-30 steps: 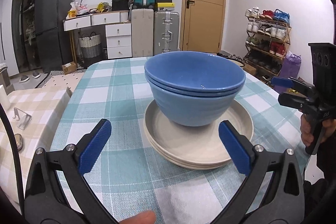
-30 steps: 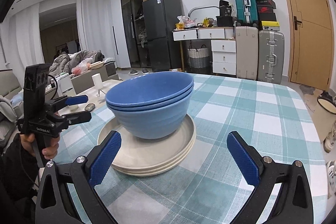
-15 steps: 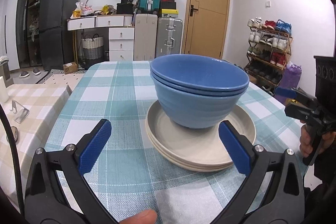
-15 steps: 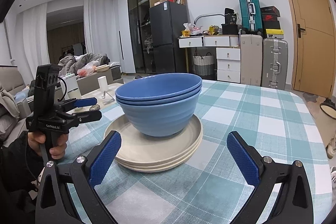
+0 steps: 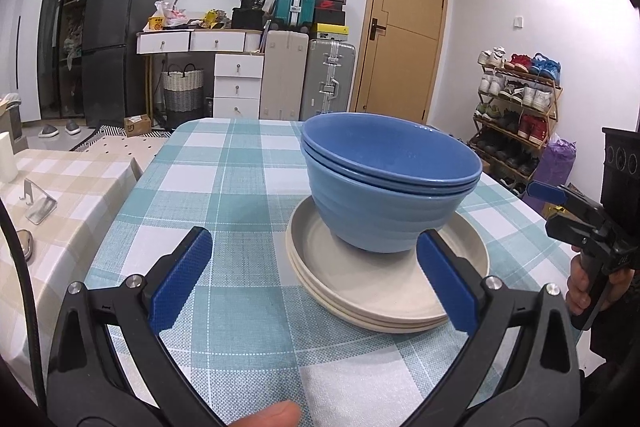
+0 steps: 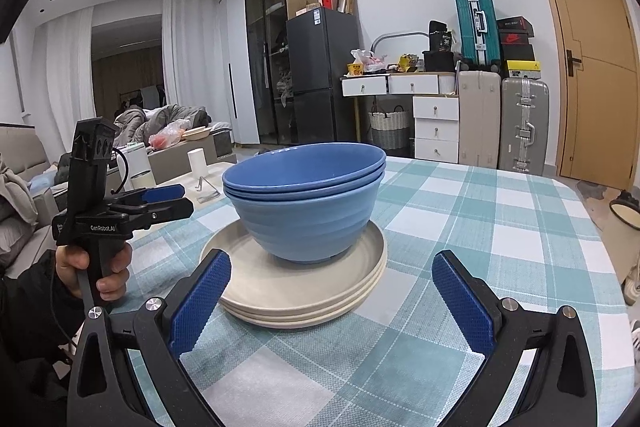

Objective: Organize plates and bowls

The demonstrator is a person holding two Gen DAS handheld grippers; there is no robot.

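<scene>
A stack of blue bowls (image 5: 384,195) sits nested on a stack of cream plates (image 5: 376,287) on the checked tablecloth; the same bowls (image 6: 304,203) and plates (image 6: 296,291) show in the right wrist view. My left gripper (image 5: 312,279) is open and empty, just in front of the plates. My right gripper (image 6: 332,299) is open and empty, in front of the stack from the other side. The right gripper also shows at the right edge of the left wrist view (image 5: 560,203), and the left gripper shows at the left of the right wrist view (image 6: 160,203).
The table (image 5: 224,187) has a teal and white checked cloth. A lower table with a beige checked cloth (image 5: 60,187) stands to its left and holds a small metal stand (image 5: 38,203). Suitcases, drawers, a fridge, a door and a shoe rack (image 5: 516,107) line the far walls.
Both grippers have drawn back and lowered a little, so the stack sits lower in each view's horizon. The bowls and plates have not moved. Both grippers stay open.
</scene>
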